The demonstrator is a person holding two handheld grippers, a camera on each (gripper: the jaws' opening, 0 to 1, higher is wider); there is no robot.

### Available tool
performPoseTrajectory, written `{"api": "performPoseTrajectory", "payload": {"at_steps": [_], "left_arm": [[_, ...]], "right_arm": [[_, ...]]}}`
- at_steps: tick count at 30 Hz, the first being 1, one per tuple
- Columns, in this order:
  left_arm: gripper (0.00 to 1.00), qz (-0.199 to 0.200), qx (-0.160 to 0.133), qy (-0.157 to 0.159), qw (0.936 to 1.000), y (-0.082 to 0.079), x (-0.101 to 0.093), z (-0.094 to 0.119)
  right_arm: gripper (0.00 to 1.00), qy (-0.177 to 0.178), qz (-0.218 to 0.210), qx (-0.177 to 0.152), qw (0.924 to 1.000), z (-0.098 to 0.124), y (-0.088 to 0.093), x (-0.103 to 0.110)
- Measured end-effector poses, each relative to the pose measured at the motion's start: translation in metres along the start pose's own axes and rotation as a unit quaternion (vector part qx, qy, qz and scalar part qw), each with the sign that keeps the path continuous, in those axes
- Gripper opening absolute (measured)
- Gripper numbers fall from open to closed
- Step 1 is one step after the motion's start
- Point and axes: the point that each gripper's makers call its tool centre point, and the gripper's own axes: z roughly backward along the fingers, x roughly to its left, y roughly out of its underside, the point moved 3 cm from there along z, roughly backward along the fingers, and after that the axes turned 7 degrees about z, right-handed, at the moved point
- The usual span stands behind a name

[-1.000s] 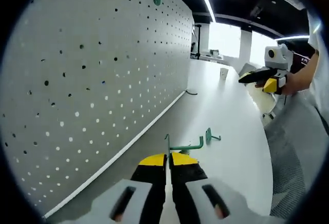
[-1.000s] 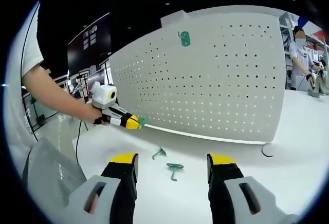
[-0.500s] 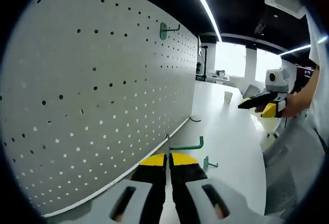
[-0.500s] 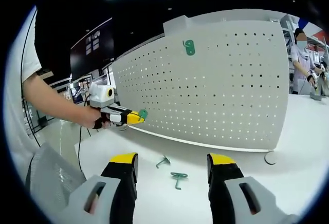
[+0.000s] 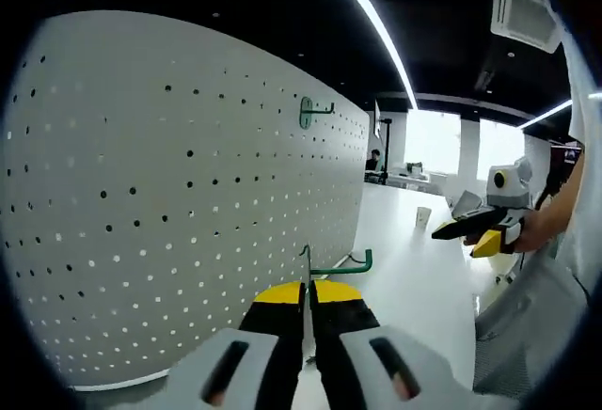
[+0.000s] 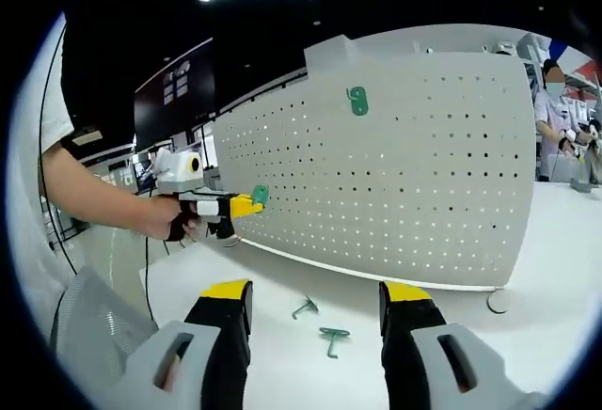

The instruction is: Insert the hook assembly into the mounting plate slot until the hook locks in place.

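Your left gripper (image 5: pixel 307 290) clamps a green hook (image 5: pixel 336 266) near the pegboard (image 5: pixel 169 203), right gripper (image 6: pixel 315 302) open; misaligned, it could slip.

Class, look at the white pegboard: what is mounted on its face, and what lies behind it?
One green hook is mounted high on the pegboard. The left gripper holds another green hook near the board. The panel hides whatever is directly behind it.

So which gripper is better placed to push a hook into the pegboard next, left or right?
Left. The left gripper is shut on a green hook and sits beside the pegboard. The right gripper is open and holds nothing, with two spare hooks on the table below it.
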Motion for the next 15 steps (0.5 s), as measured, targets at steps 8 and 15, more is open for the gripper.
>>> {"api": "performPoseTrajectory", "payload": {"at_steps": [8, 15], "left_arm": [[0.01, 0.005, -0.027, -0.003, 0.9996, -0.01, -0.008, 0.006], [0.01, 0.01, -0.035, -0.006, 0.9993, -0.014, -0.009, 0.007]], "right_arm": [[0.53, -0.003, 0.006, -0.002, 1.0, 0.0, -0.002, 0.002], [0.52, -0.004, 0.008, -0.003, 1.0, -0.001, -0.003, 0.004]]}}
